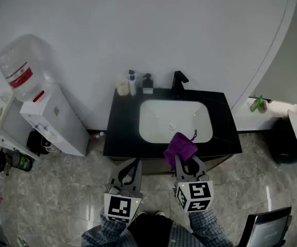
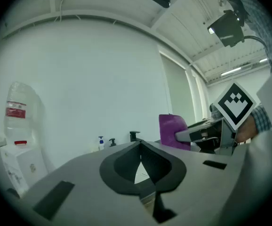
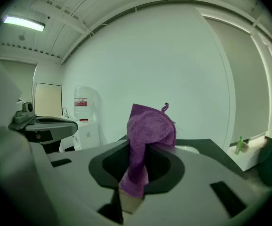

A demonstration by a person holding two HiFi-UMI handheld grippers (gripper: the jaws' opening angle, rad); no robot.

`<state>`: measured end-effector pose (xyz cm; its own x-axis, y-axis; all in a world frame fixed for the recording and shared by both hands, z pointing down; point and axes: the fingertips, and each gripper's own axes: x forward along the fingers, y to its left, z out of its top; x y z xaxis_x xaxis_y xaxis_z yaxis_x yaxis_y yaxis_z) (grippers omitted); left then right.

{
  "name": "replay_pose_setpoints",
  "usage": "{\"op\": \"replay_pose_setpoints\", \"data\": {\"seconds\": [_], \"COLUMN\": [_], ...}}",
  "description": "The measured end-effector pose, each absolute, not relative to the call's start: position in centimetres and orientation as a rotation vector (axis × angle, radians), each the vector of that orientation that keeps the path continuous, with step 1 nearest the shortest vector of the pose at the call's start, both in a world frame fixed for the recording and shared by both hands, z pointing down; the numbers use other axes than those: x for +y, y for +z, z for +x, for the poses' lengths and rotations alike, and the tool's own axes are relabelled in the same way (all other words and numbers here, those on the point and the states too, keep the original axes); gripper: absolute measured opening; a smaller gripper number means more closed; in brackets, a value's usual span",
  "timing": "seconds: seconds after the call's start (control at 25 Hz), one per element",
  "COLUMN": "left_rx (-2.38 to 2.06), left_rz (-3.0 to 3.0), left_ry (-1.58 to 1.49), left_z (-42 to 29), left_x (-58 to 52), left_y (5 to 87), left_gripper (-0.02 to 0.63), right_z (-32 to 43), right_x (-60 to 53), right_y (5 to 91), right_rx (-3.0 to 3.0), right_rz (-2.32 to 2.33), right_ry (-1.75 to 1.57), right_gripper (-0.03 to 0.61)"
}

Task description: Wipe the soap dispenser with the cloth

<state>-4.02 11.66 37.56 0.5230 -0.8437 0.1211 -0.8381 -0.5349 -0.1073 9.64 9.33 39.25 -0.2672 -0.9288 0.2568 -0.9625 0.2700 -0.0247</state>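
Observation:
A black pump soap dispenser [image 1: 147, 84] stands at the back left of the black counter [image 1: 120, 133], beside a blue-topped bottle [image 1: 132, 82] and a cream bottle [image 1: 122, 85]. In the left gripper view the dispenser [image 2: 112, 142] shows small and far off. My right gripper [image 1: 185, 163] is shut on a purple cloth [image 1: 179, 147] that hangs over the counter's front edge near the white basin [image 1: 174, 121]. The cloth [image 3: 150, 135] stands bunched up out of the right gripper [image 3: 143, 166]. Left of it, in front of the counter, my left gripper [image 1: 135, 163] is shut and holds nothing; its tips [image 2: 140, 144] meet.
A black faucet [image 1: 178, 81] rises behind the basin. A white water cooler [image 1: 48, 120] with its bottle [image 1: 20, 68] stands left of the vanity. At the right are a green bottle [image 1: 256, 103] on a ledge and a dark bin [image 1: 287, 143]. The floor is tiled.

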Motion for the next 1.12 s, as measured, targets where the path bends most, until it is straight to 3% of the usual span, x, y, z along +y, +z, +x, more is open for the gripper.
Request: {"op": "replay_pose_setpoints", "data": {"seconds": [1.12], "left_rx": [1.520], "left_rz": [-2.679], "left_ry": [-0.263], "left_z": [-2.9], "left_x": [12.5], "left_y": [36.3], "left_gripper": [0.002], "right_z": [11.0], "right_x": [9.8], "right_y": [38.5], "right_rx": [-2.372], "right_rz": [1.781], "right_ry": [0.265], "right_gripper": [0.078]}}
